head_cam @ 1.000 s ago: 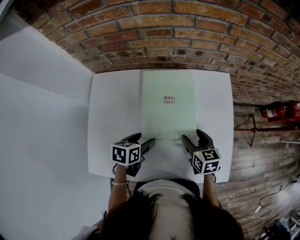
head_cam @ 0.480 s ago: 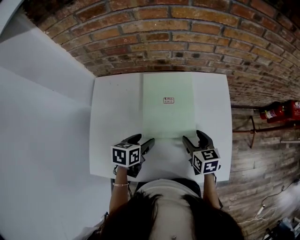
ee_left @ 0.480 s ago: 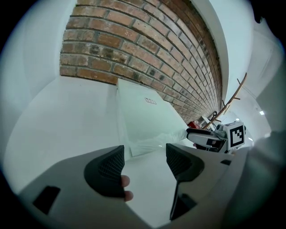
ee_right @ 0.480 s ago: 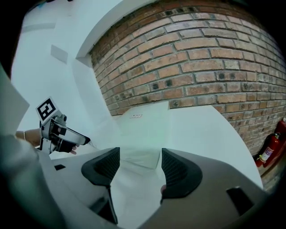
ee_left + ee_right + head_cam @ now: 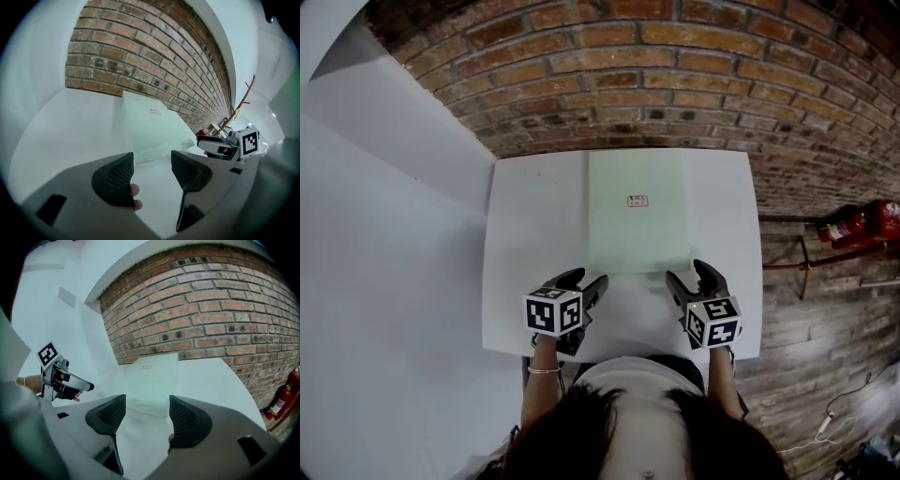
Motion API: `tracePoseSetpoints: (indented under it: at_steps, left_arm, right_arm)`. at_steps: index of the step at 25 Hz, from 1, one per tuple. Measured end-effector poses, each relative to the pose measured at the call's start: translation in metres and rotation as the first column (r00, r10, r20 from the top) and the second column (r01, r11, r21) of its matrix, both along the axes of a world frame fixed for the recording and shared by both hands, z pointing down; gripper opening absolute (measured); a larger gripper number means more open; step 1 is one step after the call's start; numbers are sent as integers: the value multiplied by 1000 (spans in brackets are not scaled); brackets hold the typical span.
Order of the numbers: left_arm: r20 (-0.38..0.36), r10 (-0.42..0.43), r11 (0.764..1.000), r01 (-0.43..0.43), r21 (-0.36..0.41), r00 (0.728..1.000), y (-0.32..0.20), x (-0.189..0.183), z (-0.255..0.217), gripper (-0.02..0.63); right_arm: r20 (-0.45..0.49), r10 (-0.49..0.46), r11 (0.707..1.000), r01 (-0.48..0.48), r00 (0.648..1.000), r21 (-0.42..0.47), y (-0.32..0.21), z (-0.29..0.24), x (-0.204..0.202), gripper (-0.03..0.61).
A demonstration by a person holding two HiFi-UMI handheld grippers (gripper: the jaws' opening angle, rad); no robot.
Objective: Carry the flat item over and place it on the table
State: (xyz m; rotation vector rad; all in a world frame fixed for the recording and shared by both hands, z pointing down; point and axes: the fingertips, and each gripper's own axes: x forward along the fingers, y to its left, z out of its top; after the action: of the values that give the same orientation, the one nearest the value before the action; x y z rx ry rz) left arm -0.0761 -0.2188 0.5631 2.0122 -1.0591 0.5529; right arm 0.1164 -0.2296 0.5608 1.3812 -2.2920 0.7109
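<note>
Pale green sheet [image 5: 637,211]: lies flat on the white bench [image 5: 525,225], apparently already set down.
Left hand-held gripper [image 5: 588,279]: released, off the sheet's near-left corner; its jaws have just been closing on nothing.
Right hand-held gripper [image 5: 686,272]: released and empty, off the near-right corner; probably one per corner to keep a wide sheet level.

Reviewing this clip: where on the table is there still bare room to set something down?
The table is bare left and right of the green sheet, out to its side edges. The near strip is crowded: the left gripper, its fingers just closing on nothing, and the open right gripper hover there.
</note>
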Motion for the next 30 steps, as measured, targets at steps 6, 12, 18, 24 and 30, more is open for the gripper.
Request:
tracePoseSetpoints:
  at_steps: [6,12,18,24,30]
  left_arm:
    - [-5,-10,999,11,31,1000,8,-4,-10,245]
    - [-1,-14,998,14,56,1000,18,-7,-18,231]
    - [5,-18,996,17,90,1000,28,-10,-28,207]
    - [11,-22,992,21,128,1000,39,-13,-38,172]
    - [8,-19,988,18,154,1000,54,-17,-48,163]
  right_arm:
    - [-5,0,1000,0,1000,31,8,-12,-4,304]
    - [-11,1,999,0,1000,50,19,-18,-6,287]
    - [-21,8,997,-7,1000,75,29,-26,-9,262]
    - [-18,15,996,-13,1000,92,43,-33,-13,249]
    - [-25,25,993,-22,999,117,58,-43,-16,227]
